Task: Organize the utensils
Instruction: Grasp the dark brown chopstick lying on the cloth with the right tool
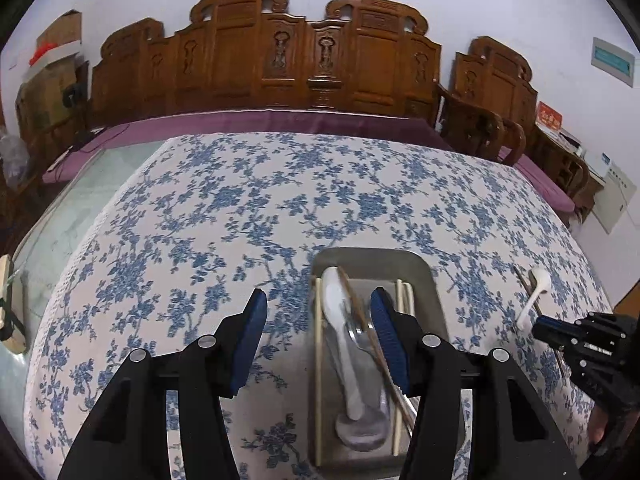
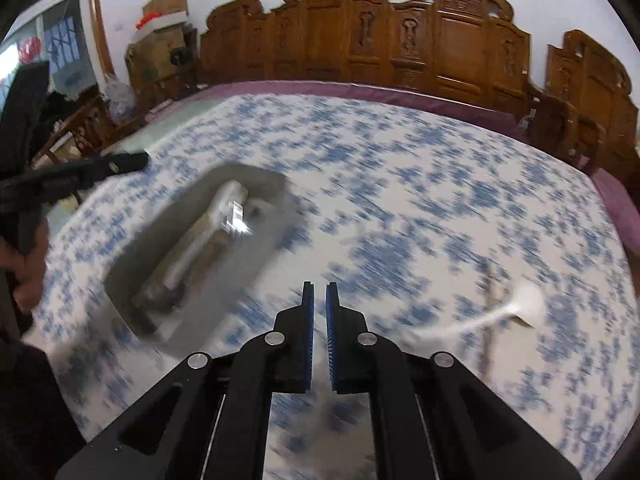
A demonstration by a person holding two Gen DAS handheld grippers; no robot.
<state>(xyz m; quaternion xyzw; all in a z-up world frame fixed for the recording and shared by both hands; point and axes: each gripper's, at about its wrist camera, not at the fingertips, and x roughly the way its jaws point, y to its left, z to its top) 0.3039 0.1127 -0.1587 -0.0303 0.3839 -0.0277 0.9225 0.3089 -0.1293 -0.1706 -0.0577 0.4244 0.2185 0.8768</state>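
Note:
A metal tray [image 1: 372,258] sits on the blue-flowered tablecloth [image 1: 224,208]. In it lie a white spoon [image 1: 334,312], a metal spoon [image 1: 362,434], pale chopsticks [image 1: 318,360] and a brown chopstick [image 1: 356,308]. My left gripper [image 1: 319,296] hangs open over the tray's left edge with nothing between its pads. Right of the tray, another white spoon [image 1: 536,296] lies across a brown chopstick [image 1: 522,278] on the cloth. My right gripper [image 1: 538,328] is beside that spoon's handle. In the blurred right wrist view it [image 2: 319,285] is shut and empty, with the tray [image 2: 256,178] to its left and the spoon [image 2: 520,304] to its right.
A carved wooden bench [image 1: 280,60] with a purple cushion [image 1: 260,122] runs along the table's far side. Bare glass tabletop [image 1: 80,200] shows left of the cloth, with a wooden block [image 1: 10,308] at its edge. A hand [image 2: 28,256] holds the left gripper [image 2: 132,162].

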